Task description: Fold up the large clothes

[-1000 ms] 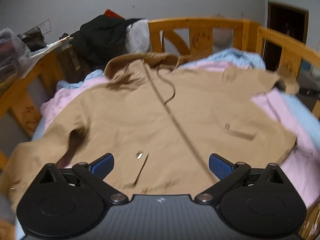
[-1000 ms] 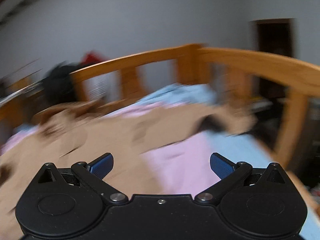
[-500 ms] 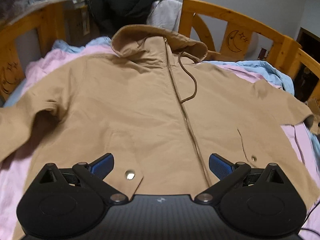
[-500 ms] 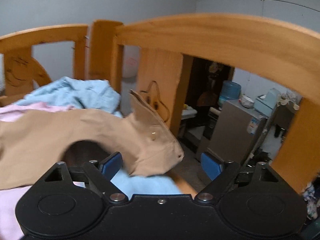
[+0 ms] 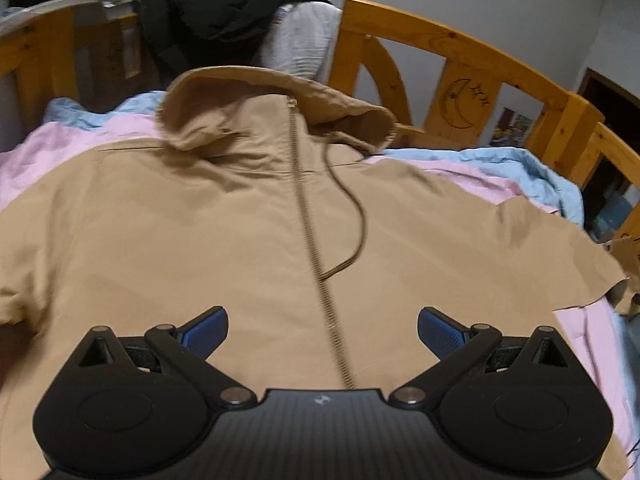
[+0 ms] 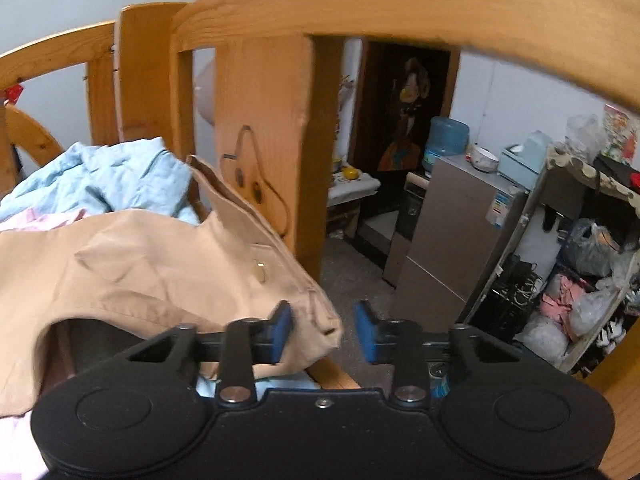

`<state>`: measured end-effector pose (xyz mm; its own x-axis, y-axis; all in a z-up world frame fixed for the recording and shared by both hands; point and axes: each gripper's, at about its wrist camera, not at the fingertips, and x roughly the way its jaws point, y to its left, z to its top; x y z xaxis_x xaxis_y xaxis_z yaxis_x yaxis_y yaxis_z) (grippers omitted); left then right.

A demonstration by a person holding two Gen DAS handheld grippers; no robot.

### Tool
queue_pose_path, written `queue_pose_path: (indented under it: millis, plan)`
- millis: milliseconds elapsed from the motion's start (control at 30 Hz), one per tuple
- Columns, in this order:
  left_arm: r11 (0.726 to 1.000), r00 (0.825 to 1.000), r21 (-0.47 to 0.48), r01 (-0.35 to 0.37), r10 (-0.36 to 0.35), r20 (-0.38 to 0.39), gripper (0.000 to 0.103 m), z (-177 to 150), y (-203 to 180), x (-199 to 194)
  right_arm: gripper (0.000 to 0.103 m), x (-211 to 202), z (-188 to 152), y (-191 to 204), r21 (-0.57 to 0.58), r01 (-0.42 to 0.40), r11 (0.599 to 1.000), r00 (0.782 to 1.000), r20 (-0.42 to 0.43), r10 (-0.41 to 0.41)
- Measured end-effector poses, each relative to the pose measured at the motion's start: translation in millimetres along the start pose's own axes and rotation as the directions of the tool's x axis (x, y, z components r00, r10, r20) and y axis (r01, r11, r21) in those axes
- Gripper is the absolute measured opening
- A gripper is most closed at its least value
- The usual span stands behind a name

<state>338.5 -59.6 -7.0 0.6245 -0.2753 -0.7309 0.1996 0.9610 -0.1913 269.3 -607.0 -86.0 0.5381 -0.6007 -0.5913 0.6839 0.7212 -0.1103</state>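
Note:
A tan hooded jacket (image 5: 224,232) lies spread front-up on the bed, zipper (image 5: 312,240) down its middle, hood (image 5: 256,100) toward the headboard. My left gripper (image 5: 322,330) is open and empty, hovering over the jacket's lower front. In the right wrist view the jacket's sleeve cuff (image 6: 280,276) hangs at the bed's edge. My right gripper (image 6: 323,332) is half closed, its jaws narrowed around the cuff's tip without clamping it.
Pink (image 5: 60,140) and light blue bedding (image 5: 500,168) lie under the jacket. A wooden bed rail (image 5: 448,52) runs behind and a thick rail post (image 6: 264,120) stands right beside the cuff. Dark clothes (image 5: 216,12) are piled at the headboard. A cabinet (image 6: 452,232) stands beyond.
My left gripper moved forward up the jacket toward the hood. My right gripper moved onto the sleeve cuff and its jaws narrowed from wide open.

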Motion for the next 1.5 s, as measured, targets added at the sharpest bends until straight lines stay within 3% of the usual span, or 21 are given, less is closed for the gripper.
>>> queue_pose_path:
  millis: [67, 233, 333, 400, 467, 533, 600, 700, 800, 867, 967, 1100, 1300, 1367, 1400, 1433, 1500]
  plan:
    - [0.998, 0.998, 0.002, 0.057, -0.057, -0.001, 0.102, 9, -5, 5, 0.009, -12, 5, 7, -0.043, -0.007, 0.999, 1.0, 0.0, 0.007]
    - [0.979, 0.976, 0.029, 0.203, -0.205, 0.078, 0.102, 26, -14, -1, 0.004, -72, 33, 33, -0.087, -0.105, 0.991, 0.993, 0.051, 0.11]
    - [0.953, 0.946, 0.006, 0.302, -0.301, 0.12, 0.102, 35, -7, -8, 0.004, -123, 61, 54, -0.095, -0.242, 0.966, 0.964, 0.094, 0.25]
    - [0.928, 0.921, -0.035, 0.372, -0.364, 0.137, 0.102, 40, 4, -14, 0.004, -157, 80, 72, -0.113, -0.34, 0.933, 0.926, 0.133, 0.354]
    - [0.9, 0.895, -0.076, 0.43, -0.414, 0.164, 0.102, 41, 18, -20, 0.004, -188, 97, 92, -0.137, -0.449, 0.883, 0.869, 0.16, 0.467]
    - [0.871, 0.869, -0.11, 0.479, -0.452, 0.202, 0.102, 41, 34, -28, 0.004, -218, 109, 115, -0.173, -0.559, 0.811, 0.793, 0.175, 0.584]
    - [0.854, 0.854, -0.139, 0.501, -0.462, 0.237, 0.102, 43, 51, -36, 0.004, -239, 112, 140, -0.211, -0.656, 0.724, 0.705, 0.169, 0.688]
    - [0.84, 0.846, -0.183, 0.51, -0.452, 0.283, 0.102, 43, 76, -48, 0.004, -260, 104, 182, -0.244, -0.788, 0.565, 0.552, 0.125, 0.824]
    - [0.837, 0.852, -0.235, 0.494, -0.413, 0.321, 0.102, 38, 101, -58, 0.003, -267, 79, 222, -0.257, -0.869, 0.424, 0.422, 0.066, 0.904]
    - [0.822, 0.853, -0.283, 0.495, -0.396, 0.341, 0.102, 31, 118, -62, 0.003, -268, 56, 245, -0.247, -0.901, 0.356, 0.359, 0.036, 0.933]
    - [0.812, 0.87, -0.342, 0.473, -0.369, 0.328, 0.102, 18, 140, -58, 0.003, -270, 9, 270, -0.204, -0.935, 0.291, 0.301, -0.023, 0.953]
    - [0.795, 0.894, -0.413, 0.446, -0.37, 0.253, 0.102, -3, 162, -38, 0.003, -278, -54, 287, -0.168, -0.949, 0.267, 0.282, -0.074, 0.957]
    - [0.783, 0.912, -0.476, 0.401, -0.39, 0.126, 0.102, -18, 166, 7, 0.003, -296, -114, 306, -0.265, -0.932, 0.247, 0.287, -0.124, 0.95]
    - [0.796, 0.937, -0.51, 0.327, -0.343, 0.065, 0.098, -16, 160, 24, 0.003, -303, -125, 314, -0.318, -0.919, 0.232, 0.29, -0.149, 0.945]
    - [0.798, 0.946, -0.527, 0.292, -0.322, 0.037, 0.087, -16, 158, 32, 0.004, -305, -131, 314, -0.346, -0.911, 0.223, 0.292, -0.162, 0.943]
    - [0.796, 0.95, -0.54, 0.272, -0.312, 0.017, 0.064, -17, 156, 39, 0.005, -307, -138, 314, -0.371, -0.904, 0.212, 0.294, -0.179, 0.939]
    - [0.8, 0.955, -0.557, 0.224, -0.293, -0.037, 0.034, -17, 152, 51, 0.008, -307, -144, 313, -0.396, -0.895, 0.204, 0.304, -0.206, 0.93]
